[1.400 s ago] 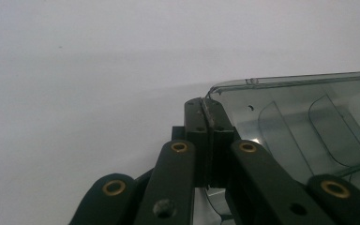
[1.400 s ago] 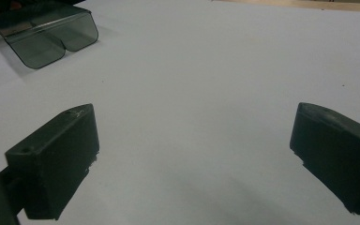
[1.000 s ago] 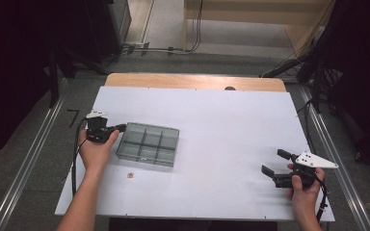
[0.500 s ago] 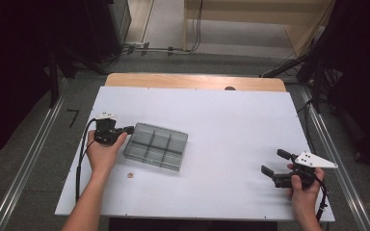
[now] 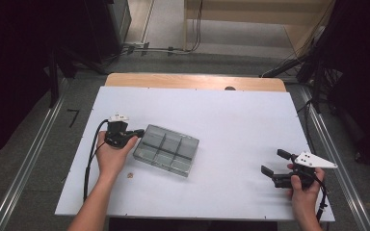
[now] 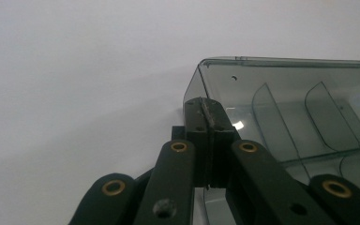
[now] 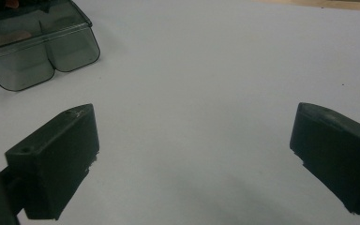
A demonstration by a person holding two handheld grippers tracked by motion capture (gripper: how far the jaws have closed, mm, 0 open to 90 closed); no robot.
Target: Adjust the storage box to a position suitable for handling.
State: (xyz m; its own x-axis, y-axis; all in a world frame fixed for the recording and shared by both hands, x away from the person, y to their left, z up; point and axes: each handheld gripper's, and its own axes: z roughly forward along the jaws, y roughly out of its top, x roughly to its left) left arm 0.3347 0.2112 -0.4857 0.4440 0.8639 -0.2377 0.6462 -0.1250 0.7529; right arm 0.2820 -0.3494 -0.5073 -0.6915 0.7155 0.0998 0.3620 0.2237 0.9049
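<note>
Left gripper (image 5: 137, 133) is at the near-left corner of the clear compartment tray (image 5: 166, 149), and in the left gripper view (image 6: 206, 110) its black jaws are pressed together, tips right at the tray's (image 6: 281, 108) short wall. Whether a sliver of that wall is pinched between them, I cannot tell; they look closed on each other, touching the plastic at its rounded corner.

The tray sits on the white table (image 5: 231, 120), left of centre, turned at a slant so its long side runs down toward the right. It's smoky, see-through plastic, divided into six compartments, curved dividers showing through the wall.

Over on the right, the right gripper (image 5: 272, 162) rests low near the table's front right corner, well apart from the tray, the grey three-cornered plate on top. In the right gripper view (image 7: 194, 140) its jaws are spread wide with bare table between them, the tray (image 7: 37, 44) far off at the upper left.

A small brownish speck (image 5: 130, 175) lies on the table just beside the left wrist.
</note>
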